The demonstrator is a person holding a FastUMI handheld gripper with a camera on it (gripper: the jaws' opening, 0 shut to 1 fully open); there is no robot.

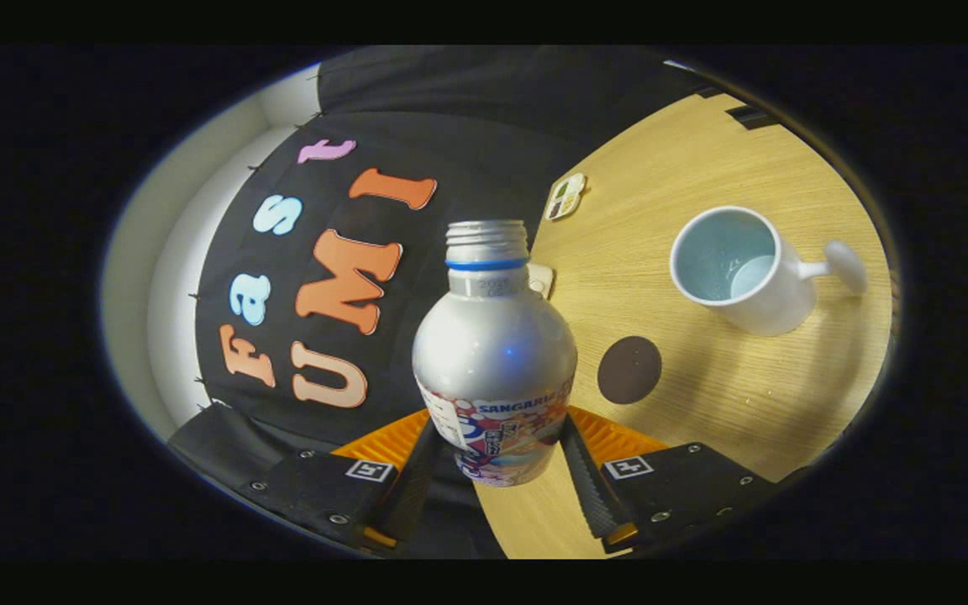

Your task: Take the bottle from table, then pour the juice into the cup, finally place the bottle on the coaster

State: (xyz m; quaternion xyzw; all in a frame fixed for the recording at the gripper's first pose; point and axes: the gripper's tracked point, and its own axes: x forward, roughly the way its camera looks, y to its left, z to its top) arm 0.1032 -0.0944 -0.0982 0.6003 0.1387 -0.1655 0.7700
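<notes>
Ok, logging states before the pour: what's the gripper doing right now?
Gripper: closed on the bottle, both fingers pressing its lower sides.

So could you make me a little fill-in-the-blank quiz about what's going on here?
1. The gripper is shut on the ____.
2. The bottle has no ____ on its neck.
3. The white cup stands on the ____, its inside looking empty.
4. The dark round coaster lies between the bottle and the ____.

Missing words: bottle; cap; table; cup
</notes>
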